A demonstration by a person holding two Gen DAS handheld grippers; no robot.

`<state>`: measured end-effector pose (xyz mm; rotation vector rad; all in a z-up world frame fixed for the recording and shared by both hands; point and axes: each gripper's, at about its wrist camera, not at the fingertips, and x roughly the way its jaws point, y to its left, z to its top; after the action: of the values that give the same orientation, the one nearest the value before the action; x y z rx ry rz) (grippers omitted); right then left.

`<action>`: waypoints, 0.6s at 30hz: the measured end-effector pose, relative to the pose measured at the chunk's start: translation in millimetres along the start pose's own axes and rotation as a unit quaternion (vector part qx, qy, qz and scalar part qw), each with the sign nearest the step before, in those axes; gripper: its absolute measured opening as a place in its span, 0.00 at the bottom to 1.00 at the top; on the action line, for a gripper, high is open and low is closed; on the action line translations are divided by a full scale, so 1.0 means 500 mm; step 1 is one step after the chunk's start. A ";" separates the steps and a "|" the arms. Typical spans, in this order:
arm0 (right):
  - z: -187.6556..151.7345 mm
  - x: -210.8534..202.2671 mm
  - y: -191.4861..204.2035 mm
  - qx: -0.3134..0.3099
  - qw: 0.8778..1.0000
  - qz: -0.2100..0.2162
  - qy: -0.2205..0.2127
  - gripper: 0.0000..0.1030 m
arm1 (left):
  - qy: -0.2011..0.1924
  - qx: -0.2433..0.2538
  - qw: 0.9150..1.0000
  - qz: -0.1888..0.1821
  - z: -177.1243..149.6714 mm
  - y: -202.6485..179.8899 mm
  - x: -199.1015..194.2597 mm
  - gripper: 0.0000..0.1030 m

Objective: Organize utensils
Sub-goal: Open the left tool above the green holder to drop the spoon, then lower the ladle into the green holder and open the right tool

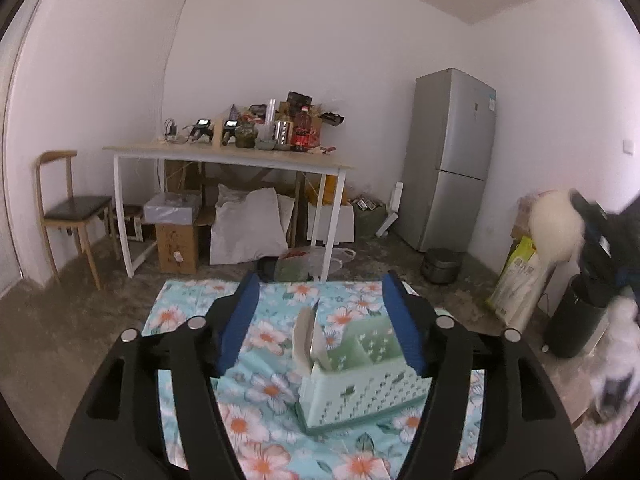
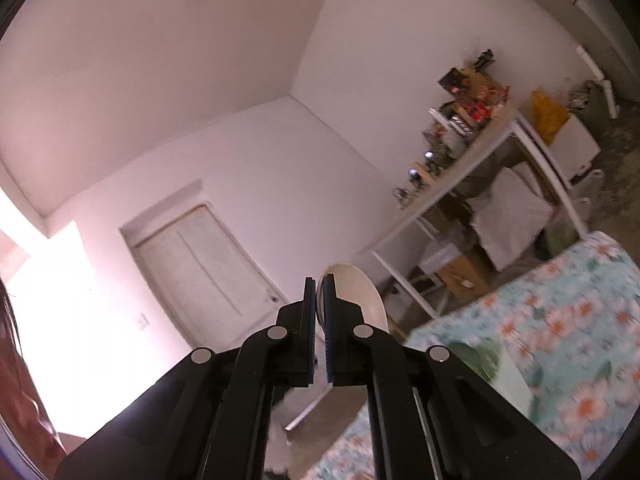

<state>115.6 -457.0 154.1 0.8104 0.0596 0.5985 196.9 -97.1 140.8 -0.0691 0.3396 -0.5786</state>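
Observation:
A pale green perforated organizer basket [image 1: 360, 384] with dividers stands on a floral tablecloth [image 1: 264, 396]. A white flat utensil [image 1: 306, 336] stands upright in its left compartment. My left gripper [image 1: 320, 292] is open above the basket's near left corner, with nothing between its blue pads [image 1: 236, 328]. In the right wrist view my right gripper [image 2: 319, 284] is shut on a cream spoon [image 2: 356, 292], whose oval bowl sticks out past the fingertips, raised against the wall. The basket [image 2: 492, 364] appears blurred, low and to the right of that gripper.
Beyond the cloth stand a cluttered white-legged table [image 1: 224, 156], a wooden chair [image 1: 68, 208], a grey fridge [image 1: 448, 160], a metal pot [image 1: 440, 264] on the floor and a black bin [image 1: 576, 312]. A blurred fluffy white sleeve [image 1: 556, 224] is at the right.

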 end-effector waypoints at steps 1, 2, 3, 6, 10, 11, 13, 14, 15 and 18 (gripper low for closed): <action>0.005 0.011 -0.010 0.007 1.000 0.008 -0.001 0.04 | 0.004 -0.010 1.000 0.002 -0.014 0.009 -0.006 0.64; 0.011 0.023 -0.024 0.018 1.000 0.023 -0.001 0.04 | 0.006 -0.020 1.000 0.003 -0.024 0.015 -0.010 0.67; 0.018 0.038 -0.042 0.030 0.999 0.037 -0.004 0.04 | 0.007 -0.029 1.000 0.004 -0.034 0.022 -0.015 0.68; 0.030 0.072 -0.081 0.055 0.997 0.055 -0.005 0.04 | 0.017 -0.057 0.998 0.009 -0.077 0.047 -0.028 0.71; 0.026 0.105 -0.120 0.073 0.996 0.058 -0.001 0.04 | 0.025 -0.063 0.997 0.024 -0.108 0.068 -0.033 0.79; 0.019 0.113 -0.131 0.078 0.995 0.059 0.002 0.04 | 0.025 -0.061 0.997 0.028 -0.108 0.071 -0.033 0.82; 0.002 0.122 -0.147 0.077 0.996 0.040 0.008 0.04 | 0.023 -0.051 0.998 0.040 -0.114 0.075 -0.038 0.83; -0.006 0.127 -0.155 0.073 0.997 0.028 0.012 0.04 | 0.021 -0.047 0.998 0.045 -0.119 0.077 -0.040 0.84; -0.022 0.131 -0.172 0.078 0.997 0.022 0.019 0.04 | 0.020 -0.043 0.998 0.049 -0.122 0.075 -0.042 0.85; -0.057 0.135 -0.212 0.092 0.995 -0.013 0.036 0.08 | 0.020 -0.030 0.998 0.055 -0.130 0.077 -0.047 0.87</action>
<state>215.1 -459.4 72.2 0.9657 0.1933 0.6034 177.3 -50.1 80.5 -0.0964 0.3982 -0.4617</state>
